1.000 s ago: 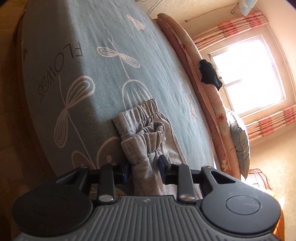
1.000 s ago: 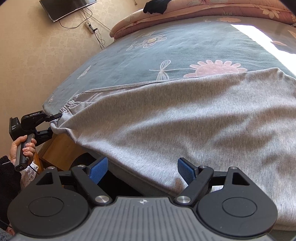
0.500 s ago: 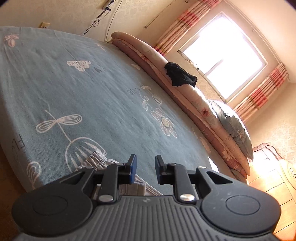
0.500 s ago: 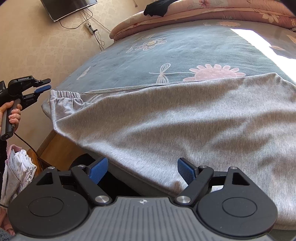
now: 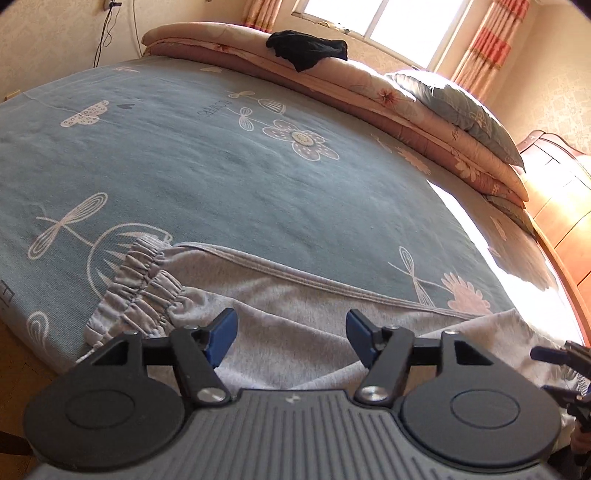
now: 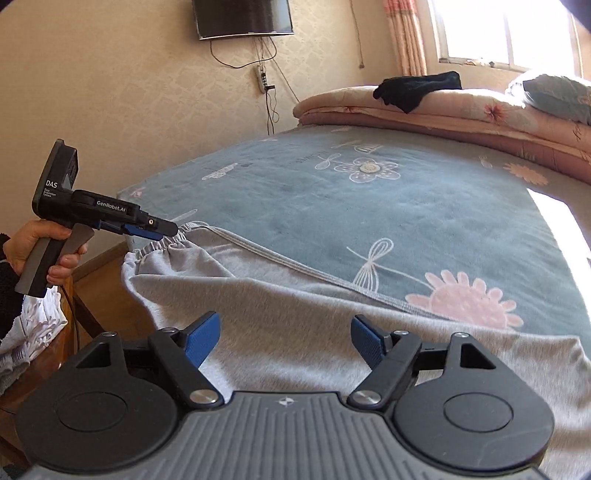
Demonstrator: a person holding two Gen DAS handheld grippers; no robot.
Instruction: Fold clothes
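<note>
The left tool (image 5: 291,338) has let go of the gathered waistband (image 5: 138,275) it pinched a second ago, lifted off and levelled out, its jaws having just been opening; they now stand apart with nothing between them. The right tool (image 6: 284,341) has risen too, its jaws closing a little yet wide apart and empty. Both hover just above the grey trousers (image 6: 314,325), which lie flat along the near edge of the bed (image 5: 221,177), waistband at the left corner, touching no pad. In the right wrist view a hand (image 6: 35,247) holds the left tool beside that waistband. Beyond stretches the blue flowered bedspread, then folded pink quilts (image 5: 369,88) with a black garment (image 5: 306,48) on top, a pillow (image 5: 469,110), a wall television (image 6: 242,18) and a sunlit window (image 5: 376,22).
</note>
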